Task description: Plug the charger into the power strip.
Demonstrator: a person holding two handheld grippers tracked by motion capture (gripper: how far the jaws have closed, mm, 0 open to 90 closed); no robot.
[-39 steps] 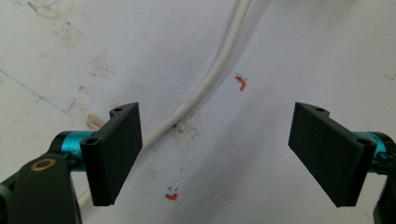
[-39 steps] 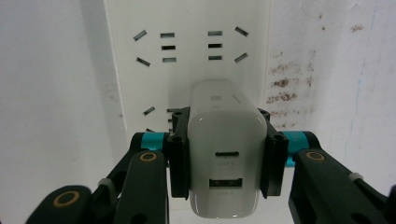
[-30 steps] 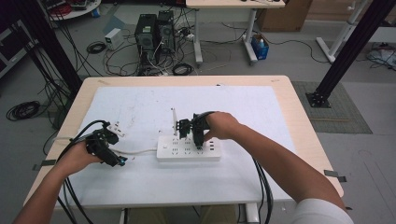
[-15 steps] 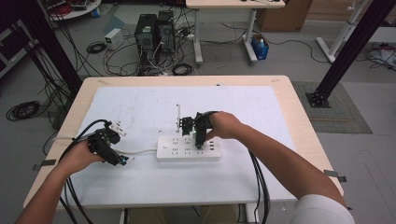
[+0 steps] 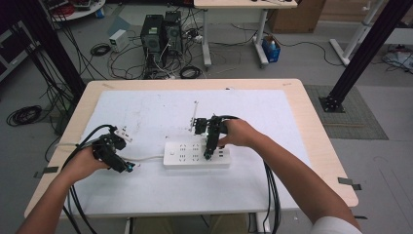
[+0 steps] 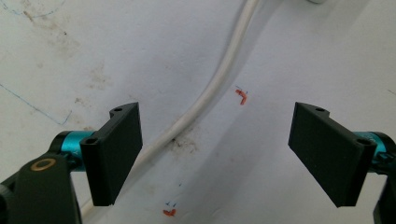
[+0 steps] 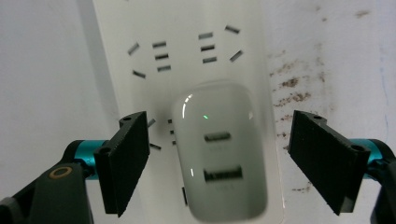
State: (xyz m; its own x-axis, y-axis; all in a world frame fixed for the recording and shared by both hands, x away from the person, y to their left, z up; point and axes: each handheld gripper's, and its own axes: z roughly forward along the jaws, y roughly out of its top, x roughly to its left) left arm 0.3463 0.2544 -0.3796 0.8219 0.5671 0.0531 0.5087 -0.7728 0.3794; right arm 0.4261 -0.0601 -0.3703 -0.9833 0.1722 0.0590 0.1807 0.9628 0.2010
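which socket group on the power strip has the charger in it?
The one nearest the right gripper: the white USB charger sits there on the power strip; both groups beyond it show bare slots.

Bare forearms, black handheld grippers
Left gripper [image 6: 219, 154]: flat black jaws, teal collars, brass ring, screw holes; black cables trail.

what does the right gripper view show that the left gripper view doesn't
The right gripper view shows a white charger plugged into the power strip, a small green light lit on it, sitting between the right gripper's open jaws, which have just been opening. The left gripper view shows the strip's white cord and red marks between the open left gripper. Both look down on the stained white table cover.
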